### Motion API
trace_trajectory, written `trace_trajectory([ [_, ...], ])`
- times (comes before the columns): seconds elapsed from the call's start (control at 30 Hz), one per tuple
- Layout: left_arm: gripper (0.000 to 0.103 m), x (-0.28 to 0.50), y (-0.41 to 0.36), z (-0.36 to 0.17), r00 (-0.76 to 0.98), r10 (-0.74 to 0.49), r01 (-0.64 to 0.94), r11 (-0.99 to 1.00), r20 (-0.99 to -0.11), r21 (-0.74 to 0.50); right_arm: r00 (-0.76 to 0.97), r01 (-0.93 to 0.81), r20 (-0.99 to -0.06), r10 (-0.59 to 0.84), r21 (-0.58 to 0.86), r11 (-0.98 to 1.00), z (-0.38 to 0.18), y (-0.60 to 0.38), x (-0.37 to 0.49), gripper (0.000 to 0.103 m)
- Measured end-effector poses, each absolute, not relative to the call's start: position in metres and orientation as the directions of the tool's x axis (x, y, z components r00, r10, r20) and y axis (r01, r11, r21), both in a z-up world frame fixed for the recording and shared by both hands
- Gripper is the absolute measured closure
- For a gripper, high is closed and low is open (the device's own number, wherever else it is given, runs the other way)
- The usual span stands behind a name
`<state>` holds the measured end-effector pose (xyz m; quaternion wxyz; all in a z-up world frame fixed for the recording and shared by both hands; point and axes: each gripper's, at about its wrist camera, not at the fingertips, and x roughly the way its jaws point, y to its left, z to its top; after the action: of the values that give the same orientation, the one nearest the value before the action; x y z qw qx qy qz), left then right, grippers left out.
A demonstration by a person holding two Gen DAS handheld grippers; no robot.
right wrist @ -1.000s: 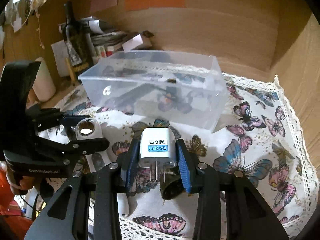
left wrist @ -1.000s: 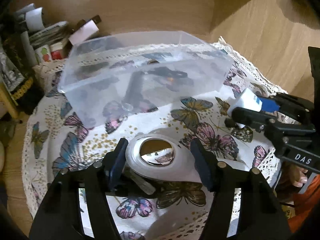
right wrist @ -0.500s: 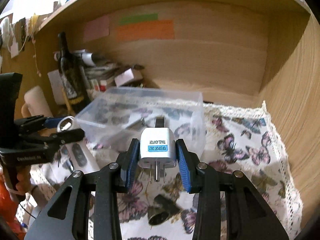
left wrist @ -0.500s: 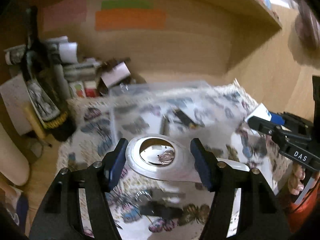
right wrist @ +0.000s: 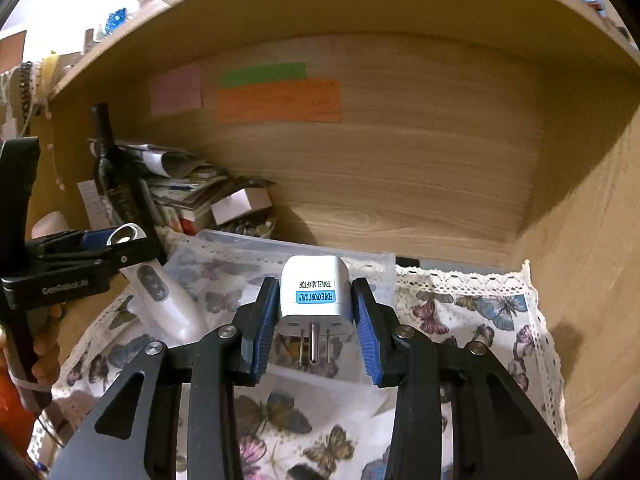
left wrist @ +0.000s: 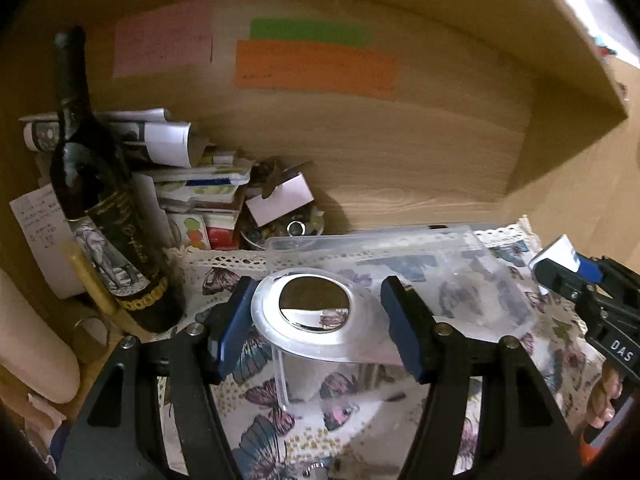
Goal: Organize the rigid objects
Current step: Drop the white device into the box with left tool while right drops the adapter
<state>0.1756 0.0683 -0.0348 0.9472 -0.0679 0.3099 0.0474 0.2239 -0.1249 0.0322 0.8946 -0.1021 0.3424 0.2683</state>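
Note:
My left gripper is shut on a white handheld device with a round metal head, held above the near corner of a clear plastic box. The device's white body with buttons also shows in the right wrist view, hanging from the left gripper. My right gripper is shut on a white travel adapter, prongs toward the camera, held above the clear plastic box. The right gripper also shows at the right edge of the left wrist view.
A butterfly-print cloth with a lace edge covers the shelf floor. A dark wine bottle stands at the left beside stacked papers and small boxes. Wooden walls close the back and right. Coloured paper notes stick on the back wall.
Both grippers have risen and tilted up with their objects. The views have swung from the cloth toward the back wall, and the clear box now lies low under both.

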Motion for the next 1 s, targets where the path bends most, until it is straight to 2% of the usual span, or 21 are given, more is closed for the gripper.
trace_trajectory([
  [0.33, 0.04, 0.216, 0.054, -0.071, 0.736, 0.099, -0.165, 0.986, -0.669, -0.035, 0.525, -0.556, -0.776, 0.349, -0.002, 0.831, -0.017, -0.109, 0.261, 0.069],
  [0.47, 0.039, 0.22, 0.042, -0.076, 0.736, 0.142, -0.159, 0.987, -0.662, 0.035, 0.497, -0.558, -0.809, 0.314, -0.021, 0.83, -0.032, -0.105, 0.268, 0.069],
  [0.9, 0.039, 0.227, 0.033, -0.092, 0.696, 0.134, -0.13, 0.99, -0.705, 0.06, 0.471, -0.579, -0.837, 0.28, -0.054, 0.813, -0.047, -0.094, 0.271, 0.069],
  [1.0, 0.039, 0.223, 0.032, -0.086, 0.715, 0.143, -0.135, 0.989, -0.684, 0.066, 0.464, -0.583, -0.839, 0.283, -0.049, 0.811, -0.045, -0.094, 0.27, 0.068],
])
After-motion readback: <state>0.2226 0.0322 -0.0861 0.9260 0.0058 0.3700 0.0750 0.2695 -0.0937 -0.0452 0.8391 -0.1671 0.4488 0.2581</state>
